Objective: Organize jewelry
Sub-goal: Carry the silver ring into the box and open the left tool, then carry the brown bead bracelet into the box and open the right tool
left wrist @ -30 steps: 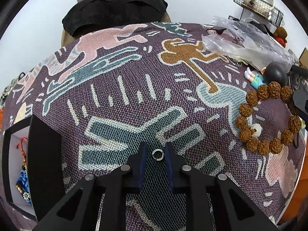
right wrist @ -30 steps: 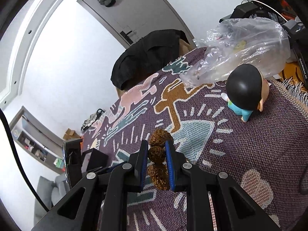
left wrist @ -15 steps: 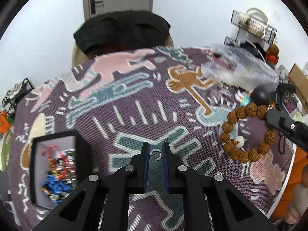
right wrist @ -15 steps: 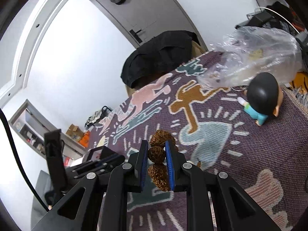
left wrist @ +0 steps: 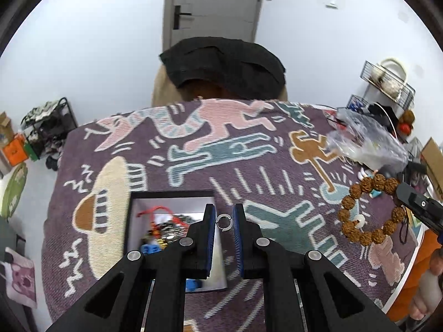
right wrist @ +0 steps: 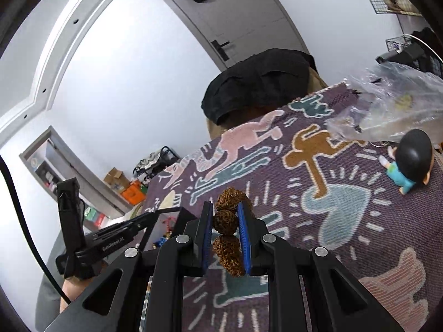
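We saw a shiny metal ring, rough, wrinkled brown beads, a woven matt cloth, and a crinkled glossy plastic bag.

Left claw pinches a small silver ring above the black box (trinkets inside).

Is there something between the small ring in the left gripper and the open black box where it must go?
Nothing visible blocks it. The left gripper holds the silver ring just right of the open box, whose top is uncovered.
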Action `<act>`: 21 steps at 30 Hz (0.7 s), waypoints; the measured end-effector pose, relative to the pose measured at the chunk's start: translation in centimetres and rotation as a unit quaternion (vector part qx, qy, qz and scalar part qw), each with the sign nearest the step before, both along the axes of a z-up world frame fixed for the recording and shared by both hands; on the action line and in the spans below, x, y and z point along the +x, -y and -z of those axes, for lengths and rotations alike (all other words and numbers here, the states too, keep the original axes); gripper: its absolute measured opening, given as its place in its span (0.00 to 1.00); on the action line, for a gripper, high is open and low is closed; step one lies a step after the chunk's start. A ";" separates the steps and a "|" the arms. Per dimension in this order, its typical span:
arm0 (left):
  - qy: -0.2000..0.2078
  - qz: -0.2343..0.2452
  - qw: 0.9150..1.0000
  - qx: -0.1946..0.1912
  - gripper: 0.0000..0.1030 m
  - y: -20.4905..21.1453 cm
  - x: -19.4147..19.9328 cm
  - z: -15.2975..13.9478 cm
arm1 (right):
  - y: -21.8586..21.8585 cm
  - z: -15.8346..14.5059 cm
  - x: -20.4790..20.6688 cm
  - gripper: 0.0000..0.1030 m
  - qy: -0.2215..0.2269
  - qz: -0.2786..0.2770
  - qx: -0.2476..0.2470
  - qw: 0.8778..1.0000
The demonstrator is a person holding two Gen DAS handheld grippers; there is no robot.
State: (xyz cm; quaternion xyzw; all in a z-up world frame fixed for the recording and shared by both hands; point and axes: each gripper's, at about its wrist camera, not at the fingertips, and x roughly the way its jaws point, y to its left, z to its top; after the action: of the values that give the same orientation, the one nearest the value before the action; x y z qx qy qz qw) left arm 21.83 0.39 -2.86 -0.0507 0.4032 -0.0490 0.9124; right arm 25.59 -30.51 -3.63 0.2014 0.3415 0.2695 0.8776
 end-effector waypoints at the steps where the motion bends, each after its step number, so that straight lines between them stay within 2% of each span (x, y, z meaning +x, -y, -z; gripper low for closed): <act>1: -0.001 -0.003 1.000 -0.001 0.13 -0.4 -0.1 0.1 | -0.4 -0.1 -0.1 0.19 0.002 -0.003 -0.002 1.000; 7: -0.008 -0.027 0.999 -0.020 0.13 -2.7 -0.4 1.1 | -3.3 -1.0 -0.5 0.19 0.011 -0.024 -0.015 1.000; 11: -0.017 -0.038 0.998 -0.056 0.16 -5.0 -0.3 1.8 | -4.9 -1.4 -0.6 0.19 0.015 -0.034 -0.025 0.999; 12: -0.018 -0.044 0.997 -0.062 0.22 -5.5 -0.4 1.9 | -5.4 -1.6 -0.6 0.19 0.017 -0.037 -0.028 0.999; 14: -0.012 -0.055 0.996 -0.070 0.42 -6.5 -0.8 1.9 | -6.4 -1.9 -0.5 0.19 0.019 -0.044 -0.034 0.998; 15: -0.006 -0.060 0.996 -0.073 0.58 -6.9 -1.0 1.9 | -6.8 -2.0 -0.4 0.19 0.021 -0.046 -0.037 0.998; 16: 0.004 -0.066 0.995 -0.075 0.68 -7.4 -1.4 1.8 | -7.5 -2.2 -0.4 0.19 0.023 -0.050 -0.041 0.998; 21: 0.023 -0.081 0.993 -0.080 0.70 -9.3 -3.0 1.3 | -10.4 -2.9 -0.2 0.18 0.033 -0.069 -0.058 0.995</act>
State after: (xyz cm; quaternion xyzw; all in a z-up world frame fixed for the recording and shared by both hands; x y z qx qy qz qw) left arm 18.83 9.68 -4.11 -0.1548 0.3713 -0.0087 0.9155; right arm 25.39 -20.07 -0.77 0.1167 0.3410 0.3158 0.8777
